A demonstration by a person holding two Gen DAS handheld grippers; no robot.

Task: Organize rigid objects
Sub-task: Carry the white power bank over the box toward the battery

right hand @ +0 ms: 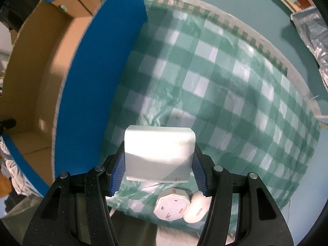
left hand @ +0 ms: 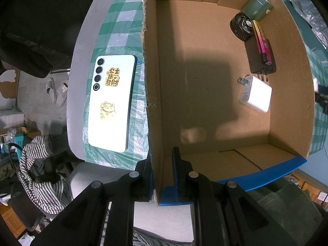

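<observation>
Left gripper (left hand: 162,176) clamped on the near wall of the cardboard box (left hand: 150,94), one black finger outside, the other inside, blue pads pressed to the corrugated edge at the bottom centre of the left wrist view. Right gripper (right hand: 158,166) closed on a white rectangular block (right hand: 158,155), held by its two short sides between ridged blue pads at lower centre of the right wrist view, above the green-and-white checked tablecloth (right hand: 225,71); blank faces, no label readable.

Inside the box, upper right of the left wrist view: a dull green cup (left hand: 257,5) in the far corner, a round black ribbed object (left hand: 242,28) just beside it, a pink-and-gold stick (left hand: 262,41) with partly readable letters "SANY" lying on a black rectangular device (left hand: 255,57), and nearer, a white plug-in charger (left hand: 257,93) with metal prongs and fine grey print too small to read. Rest of the box floor bare cardboard under shadow.

Left of the box on the checked cloth, a white smartphone (left hand: 111,102) face down, four camera lenses in a row, one gold sticker of Chinese characters and one gold lucky-cat sticker.

Bottom of the right wrist view, below the block: a white octagonal object (right hand: 171,208) with small red print, touching a white oval case (right hand: 196,210) with mirrored, unreadable lettering. Blue outer box wall at left, white print along its rim illegible.
</observation>
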